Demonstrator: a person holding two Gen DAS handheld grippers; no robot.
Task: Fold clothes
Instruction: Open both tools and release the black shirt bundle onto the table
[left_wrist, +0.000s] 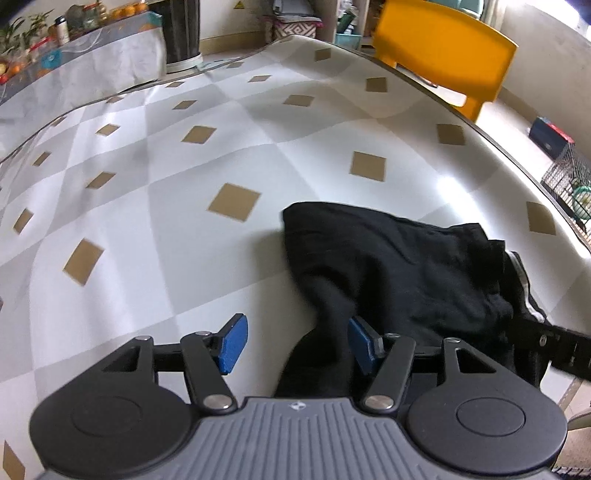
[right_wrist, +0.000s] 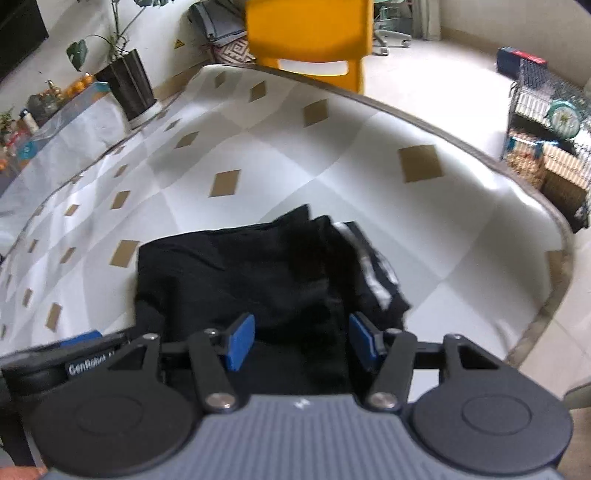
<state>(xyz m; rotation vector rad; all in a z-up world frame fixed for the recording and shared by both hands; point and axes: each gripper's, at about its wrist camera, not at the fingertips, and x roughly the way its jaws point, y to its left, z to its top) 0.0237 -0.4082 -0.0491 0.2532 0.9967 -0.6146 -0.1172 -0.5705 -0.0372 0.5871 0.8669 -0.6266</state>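
On table (left_wrist: 258, 122): black garment (left_wrist: 388, 266) between spread fingers (left_wrist: 232, 343).

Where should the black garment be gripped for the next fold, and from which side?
Probably the near hem of the black cloth garment, approached from the near table edge: it hangs off that edge between the open left tool and right tool, while its far part lies bunched.

The left gripper (left_wrist: 293, 345) has its jaws wide apart, and the two blue pads (left_wrist: 232, 345) do not meet. It is low and pointing forward. The right gripper (right_wrist: 301, 341) is also spread wide, its blue pads (right_wrist: 242, 341) well apart, and it points forward too. The left gripper's body is visible just beside it, at the lower left of the right wrist view.
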